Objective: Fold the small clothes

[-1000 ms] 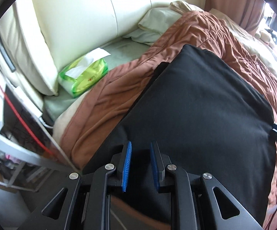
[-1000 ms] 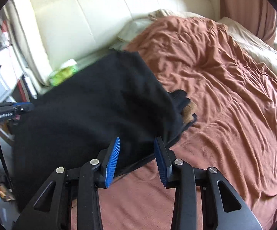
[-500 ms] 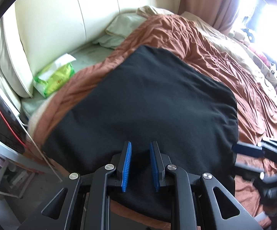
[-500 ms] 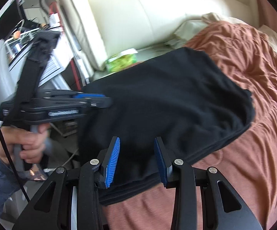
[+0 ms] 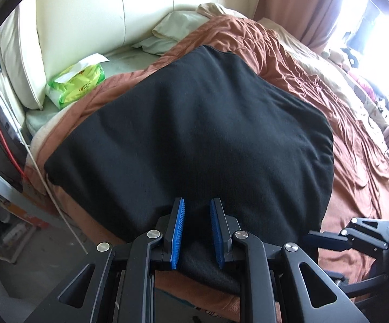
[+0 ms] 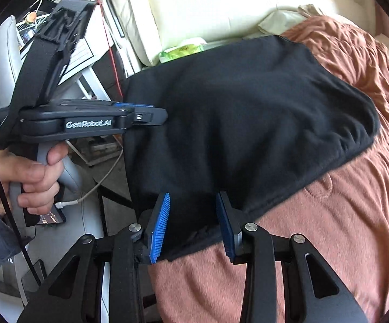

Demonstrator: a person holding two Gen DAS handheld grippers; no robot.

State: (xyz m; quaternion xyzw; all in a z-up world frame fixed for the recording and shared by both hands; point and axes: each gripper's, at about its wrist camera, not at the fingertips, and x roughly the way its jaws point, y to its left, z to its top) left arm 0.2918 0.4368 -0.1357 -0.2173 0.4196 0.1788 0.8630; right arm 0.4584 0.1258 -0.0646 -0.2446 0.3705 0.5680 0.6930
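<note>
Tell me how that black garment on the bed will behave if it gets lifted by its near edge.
The black garment likely goes floppy: it follows the brown bedspread's bumps. Probably light, being thin, folded knit fabric. Its layers may slide apart, since separate hems show near the right hand-held gripper.

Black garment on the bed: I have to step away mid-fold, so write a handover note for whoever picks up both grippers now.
Left gripper: shut on the black garment's near edge.
Right gripper: shut on the same edge, further along.
The garment lies spread fairly flat on the brown blanket, its near edge at the bedside; a green tissue pack sits by the headboard.
Done: laid out, both grips set.
Left: make the fold, release, smooth.
</note>
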